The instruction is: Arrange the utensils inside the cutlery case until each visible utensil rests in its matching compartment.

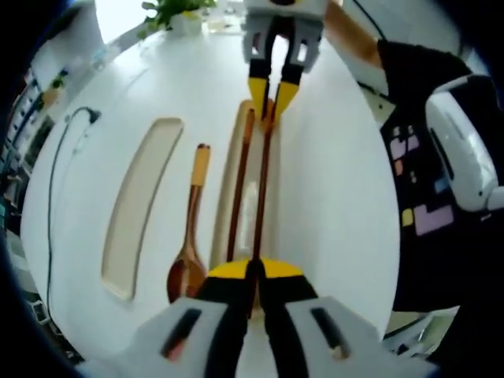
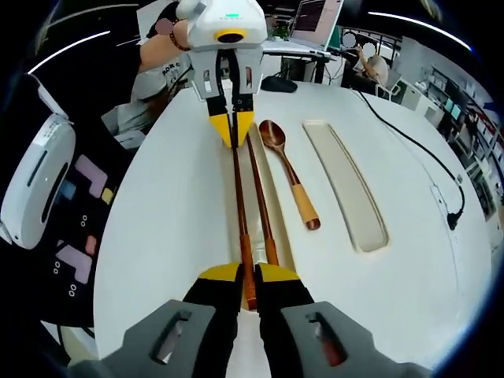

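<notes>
in the left gripper view the left tongs (image 1: 253,272) rise from the bottom edge, and their yellow tips are closed narrow on the near end of a chopstick (image 1: 262,185). this chopstick runs away from the camera along the case (image 1: 230,169), a long beige tray that lies on the white bench (image 1: 346,197). a second chopstick (image 1: 240,189) lies just beside it, to its left, also in the case. left of the case a wooden spoon (image 1: 191,236) lies on the bench, its dark bowl near and its light handle far. further left lies the lid (image 1: 142,205), long and beige, apart from the spoon. at the far end of the case the right tongs (image 1: 272,98) come down and pinch the far end of the same chopstick. a black cable (image 1: 55,169) lies at the left edge of the bench, and a green plant (image 1: 175,11) stands at the far edge.

in the right gripper view the right tongs (image 2: 249,279) are closed on the chopstick end, and the left tongs (image 2: 234,130) hold the other end far away. the spoon and the lid lie to the right there.
</notes>
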A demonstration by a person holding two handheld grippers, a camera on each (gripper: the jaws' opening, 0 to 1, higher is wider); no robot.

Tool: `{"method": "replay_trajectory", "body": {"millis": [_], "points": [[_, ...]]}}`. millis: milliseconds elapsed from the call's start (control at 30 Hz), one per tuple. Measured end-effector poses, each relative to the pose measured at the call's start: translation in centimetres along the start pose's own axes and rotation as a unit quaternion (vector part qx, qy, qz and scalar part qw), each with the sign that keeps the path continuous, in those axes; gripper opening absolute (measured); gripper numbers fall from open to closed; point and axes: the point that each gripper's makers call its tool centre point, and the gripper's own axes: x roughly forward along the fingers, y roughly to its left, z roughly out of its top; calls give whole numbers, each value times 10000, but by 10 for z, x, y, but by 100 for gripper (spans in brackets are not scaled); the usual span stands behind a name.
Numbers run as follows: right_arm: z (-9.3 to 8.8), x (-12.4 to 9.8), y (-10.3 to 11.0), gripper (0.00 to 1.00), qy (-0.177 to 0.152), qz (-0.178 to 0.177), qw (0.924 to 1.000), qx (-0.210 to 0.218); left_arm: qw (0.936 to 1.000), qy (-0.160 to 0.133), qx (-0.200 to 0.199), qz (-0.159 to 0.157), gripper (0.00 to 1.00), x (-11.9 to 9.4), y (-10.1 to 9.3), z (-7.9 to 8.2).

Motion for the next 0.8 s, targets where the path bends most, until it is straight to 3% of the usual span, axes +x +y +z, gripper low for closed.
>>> {"method": "replay_trajectory", "body": {"millis": [800], "points": [[-2,-4,-2,8,-20,-54,10000,-22,9998,-109,-9,147,3,-2,4,0]]}}
